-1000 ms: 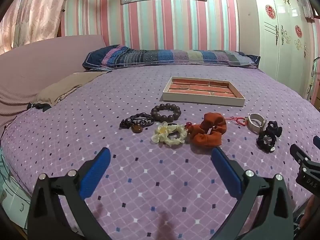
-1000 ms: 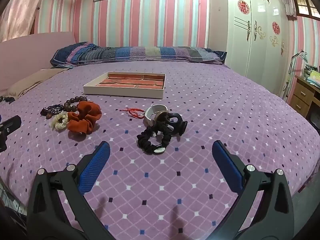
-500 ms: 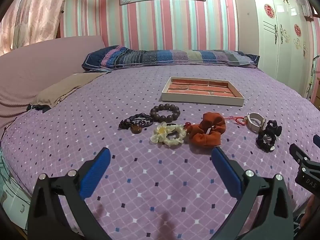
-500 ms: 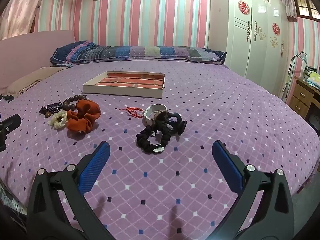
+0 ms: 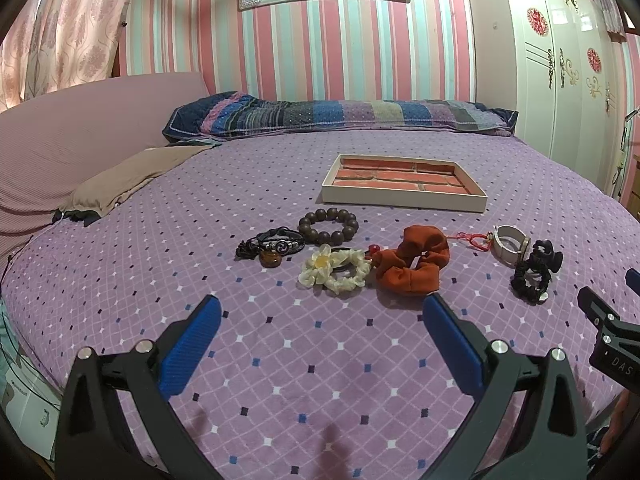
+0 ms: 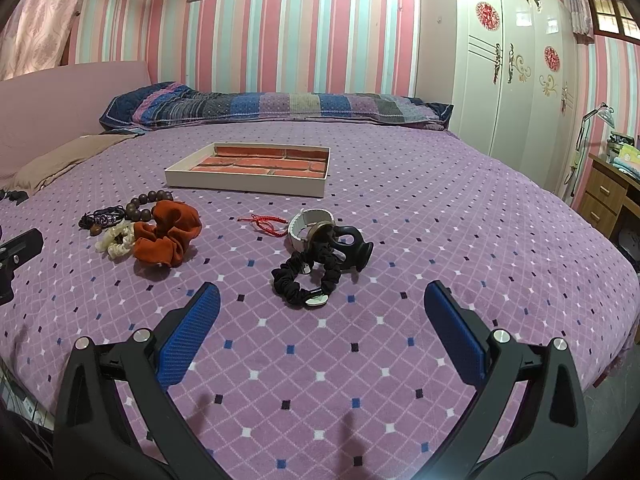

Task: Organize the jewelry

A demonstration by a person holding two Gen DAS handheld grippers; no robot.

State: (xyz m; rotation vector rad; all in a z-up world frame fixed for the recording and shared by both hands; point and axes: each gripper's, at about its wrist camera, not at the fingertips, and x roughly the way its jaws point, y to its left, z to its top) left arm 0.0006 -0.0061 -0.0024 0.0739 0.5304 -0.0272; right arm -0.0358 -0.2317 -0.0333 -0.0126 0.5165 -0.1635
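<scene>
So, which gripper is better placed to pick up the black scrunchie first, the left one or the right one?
The right gripper, probably. It is open and the black scrunchie lies just ahead, between its fingers. From the left gripper, also open, the scrunchie sits far off to its right side.

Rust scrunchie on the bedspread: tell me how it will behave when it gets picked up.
The rust scrunchie looks like gathered cloth in loose folds, so it will probably squash and droop rather than hold its ring shape. It likely weighs very little. It touches the cream flower hair tie, so lifting it may nudge or drag that along.
</scene>
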